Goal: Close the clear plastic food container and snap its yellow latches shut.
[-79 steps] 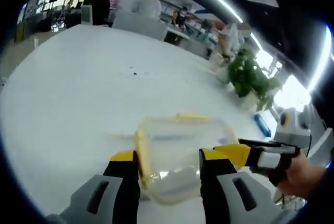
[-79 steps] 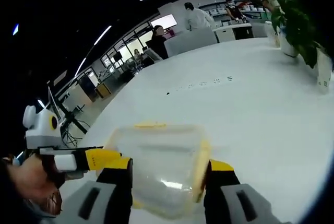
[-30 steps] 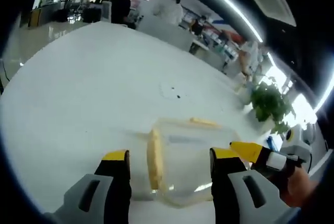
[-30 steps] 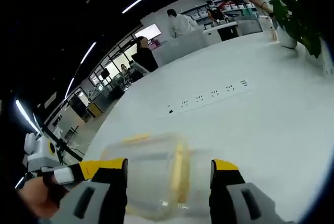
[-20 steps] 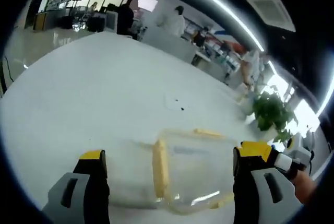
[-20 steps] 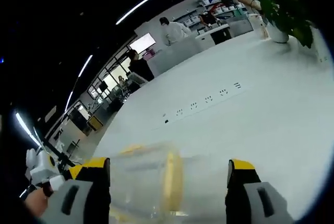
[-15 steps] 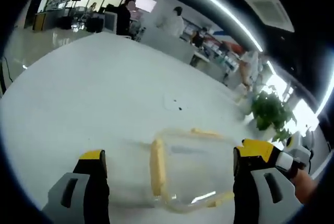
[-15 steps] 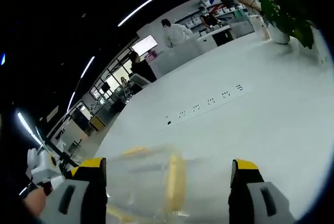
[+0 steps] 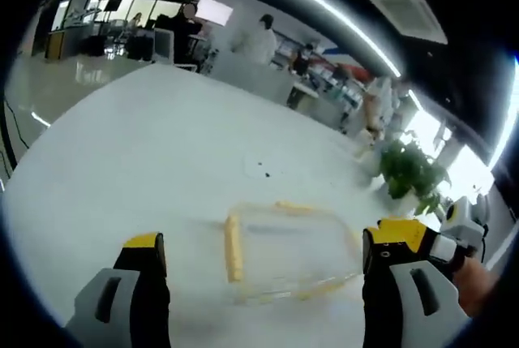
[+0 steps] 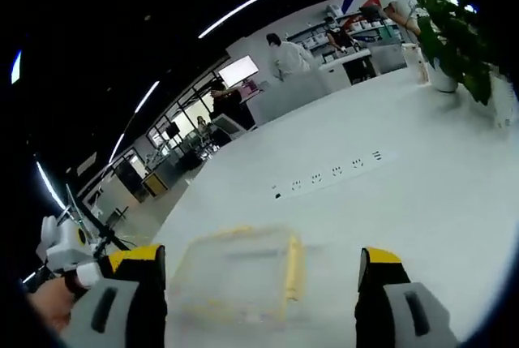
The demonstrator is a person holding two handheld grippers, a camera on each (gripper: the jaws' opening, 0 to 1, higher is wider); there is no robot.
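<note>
In the left gripper view your left gripper (image 9: pixel 263 255) stands with its jaws spread wide, holding nothing — the container (image 9: pixel 289 249) lies on the white table (image 9: pixel 146 145) just ahead, between the two jaw tips and clear of both. Its lid is down, with one yellow latch (image 9: pixel 233 249) along its left side and another (image 9: pixel 294 207) on its far edge. Your right gripper (image 9: pixel 422 238) comes in from the right, near the container's right end, with your hand (image 9: pixel 477 283) behind it. A potted plant (image 9: pixel 412 176) stands further back on the table. In the right gripper view your right gripper (image 10: pixel 261 279) is likewise wide apart and empty, and the container (image 10: pixel 239 271) sits on the table (image 10: pixel 405 194) between its jaws, blurred, touching neither. A latch (image 10: pixel 293 267) shows on its right side. Your left gripper (image 10: pixel 105 263) reaches in from the left — whether it touches the container you can't tell. A row of sockets (image 10: pixel 328 174) lies in the tabletop beyond.
</note>
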